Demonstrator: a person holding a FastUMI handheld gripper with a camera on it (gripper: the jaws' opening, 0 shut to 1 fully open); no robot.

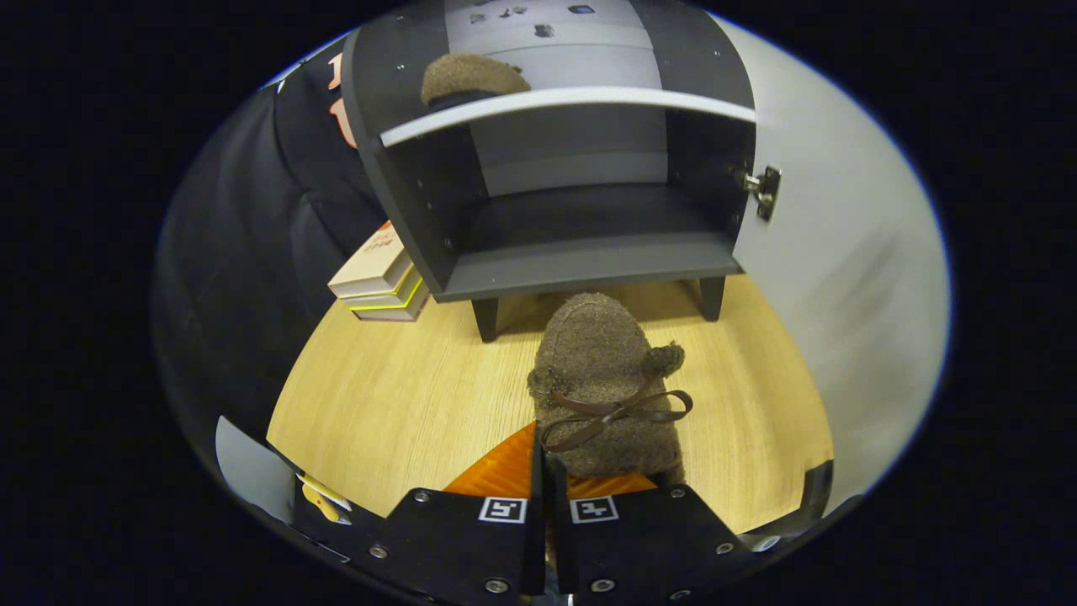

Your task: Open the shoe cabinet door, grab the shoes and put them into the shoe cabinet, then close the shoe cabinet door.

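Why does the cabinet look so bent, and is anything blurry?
Gripper view: the fisheye lens bows the cabinet shelf edges and the open door; the door is smeared, hinting at motion blur; the shoe, pinched by the shut gripper, is sharp; a soft shadow lies under the cabinet.

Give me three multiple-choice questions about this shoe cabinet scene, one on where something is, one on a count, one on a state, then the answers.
1. Where is the second brown fuzzy shoe?
A. on the upper shelf of the dark shoe cabinet
B. on the stacked books
C. on the wooden floor

2. How many brown shoes are in sight?
A. one
B. two
C. three

3. What state is the white cabinet door in?
A. shut
B. swung open
C. taken off

Answers:
1 A, it sits above the pale shelf edge.
2 B, one on the shelf, and one brown fuzzy shoe with a bow lace held at its heel by the shut gripper.
3 B, the door stands aside on its hinge and the inside shows.
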